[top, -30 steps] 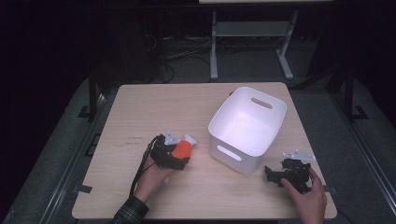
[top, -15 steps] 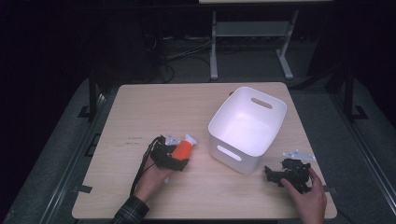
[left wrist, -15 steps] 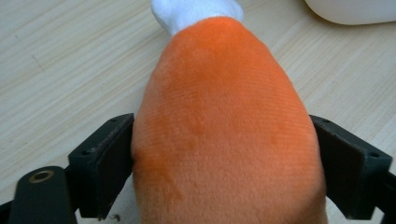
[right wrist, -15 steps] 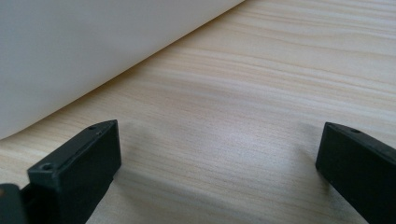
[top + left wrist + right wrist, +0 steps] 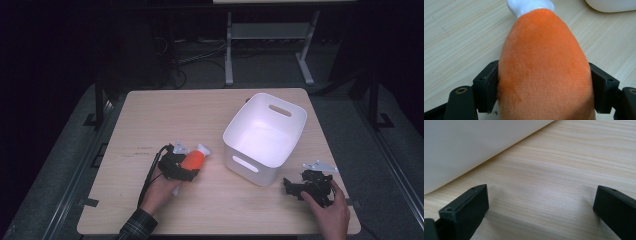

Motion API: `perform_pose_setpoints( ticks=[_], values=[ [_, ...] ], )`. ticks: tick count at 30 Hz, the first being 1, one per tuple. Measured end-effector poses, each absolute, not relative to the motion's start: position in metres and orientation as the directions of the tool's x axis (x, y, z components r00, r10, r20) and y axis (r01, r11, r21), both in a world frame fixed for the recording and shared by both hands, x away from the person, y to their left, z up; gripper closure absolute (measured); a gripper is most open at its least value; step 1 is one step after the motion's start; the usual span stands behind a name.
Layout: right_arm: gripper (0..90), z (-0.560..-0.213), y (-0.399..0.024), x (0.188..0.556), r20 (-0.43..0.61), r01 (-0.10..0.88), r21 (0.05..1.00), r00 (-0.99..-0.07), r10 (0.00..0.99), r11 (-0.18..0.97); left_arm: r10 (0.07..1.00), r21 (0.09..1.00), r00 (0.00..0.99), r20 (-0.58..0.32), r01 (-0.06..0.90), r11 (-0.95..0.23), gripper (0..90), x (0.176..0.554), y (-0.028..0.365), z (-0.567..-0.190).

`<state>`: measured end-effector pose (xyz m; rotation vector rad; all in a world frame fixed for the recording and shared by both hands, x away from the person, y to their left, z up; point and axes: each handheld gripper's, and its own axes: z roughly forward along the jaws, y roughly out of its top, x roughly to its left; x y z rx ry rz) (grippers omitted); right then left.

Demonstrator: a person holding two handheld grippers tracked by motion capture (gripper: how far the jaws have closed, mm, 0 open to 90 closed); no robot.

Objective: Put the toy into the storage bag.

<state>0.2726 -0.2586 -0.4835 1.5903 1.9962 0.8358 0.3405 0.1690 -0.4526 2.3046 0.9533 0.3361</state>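
White bin beside orange plush

The toy is short-piled orange plush with a white fuzzy tip. The desk is pale, matt wood grain, perhaps laminate. The bin looks like smooth white plastic, and the left gripper matt black.

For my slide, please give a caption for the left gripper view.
Left gripper shut on an orange plush toy above the wooden table.
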Motion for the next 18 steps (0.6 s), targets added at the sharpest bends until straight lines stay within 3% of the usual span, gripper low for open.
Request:
perform_pose_setpoints(
  ticks=[18],
  values=[
    [0.0, -0.483, -0.259, 0.273, 0.023, 0.699, 0.700, -0.232, 0.972, 0.150, 0.655, 0.653, 0.754, -0.047, 0.519, -0.551, 23.5, 0.342, 0.185, -0.438]
  ],
)
